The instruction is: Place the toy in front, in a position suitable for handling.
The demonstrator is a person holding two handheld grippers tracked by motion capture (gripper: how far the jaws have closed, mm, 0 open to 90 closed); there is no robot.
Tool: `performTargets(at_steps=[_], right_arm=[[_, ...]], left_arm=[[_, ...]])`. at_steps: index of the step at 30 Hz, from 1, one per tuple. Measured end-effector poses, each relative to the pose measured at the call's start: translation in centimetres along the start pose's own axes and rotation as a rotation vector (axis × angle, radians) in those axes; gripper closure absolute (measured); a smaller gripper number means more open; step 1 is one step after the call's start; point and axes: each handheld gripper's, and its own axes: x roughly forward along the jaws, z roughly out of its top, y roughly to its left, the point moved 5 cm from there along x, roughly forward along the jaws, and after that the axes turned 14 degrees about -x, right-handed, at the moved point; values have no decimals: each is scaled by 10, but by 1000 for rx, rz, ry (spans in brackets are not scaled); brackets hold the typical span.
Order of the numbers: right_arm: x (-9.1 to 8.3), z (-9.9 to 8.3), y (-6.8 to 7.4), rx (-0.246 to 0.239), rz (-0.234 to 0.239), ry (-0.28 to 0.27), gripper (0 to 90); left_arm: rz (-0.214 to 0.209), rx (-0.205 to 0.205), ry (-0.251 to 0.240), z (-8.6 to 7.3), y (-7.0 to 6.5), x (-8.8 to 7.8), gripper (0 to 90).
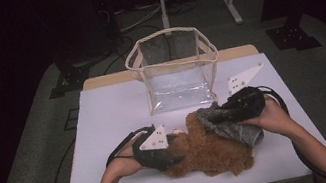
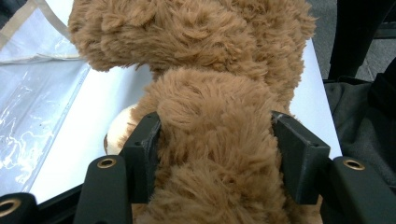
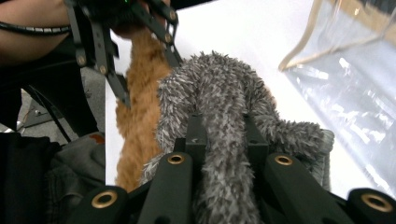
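On the table, the right hand-held gripper is clamped on a grey fuzzy cloth draped over a brown plush teddy bear, which the left hand-held gripper squeezes; a clear plastic bag stands open at 12 o'clock.

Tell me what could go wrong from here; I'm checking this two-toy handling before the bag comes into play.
1. The right gripper pinches only a thin fold of the grey plush, so it may slip free.
2. The grey plush lies against the brown teddy held by the left gripper; pulling could drag both.
3. The clear bag stands close behind; a swing might tip it.
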Motion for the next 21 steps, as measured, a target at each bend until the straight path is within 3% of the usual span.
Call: performTargets(at_steps=[4, 11, 14, 17, 18, 21], right_arm=[[7, 21, -1, -30, 11, -9, 775], [44, 41, -2, -68, 48, 26, 774], [54, 34, -3, -64, 49, 84, 774], [60, 13, -6, -36, 44, 167, 776], [60, 8, -6, -5, 57, 154, 778], [55, -2, -7, 24, 67, 126, 781]], left_arm=[[1, 1, -2, 0, -1, 0, 398], [2, 16, 3, 1, -2, 0, 398], [0, 14, -2, 0, -2, 0, 399], [-7, 10, -4, 0, -2, 1, 398], [-7, 9, -4, 1, -3, 2, 397], [-5, 8, -3, 1, -2, 1, 390]])
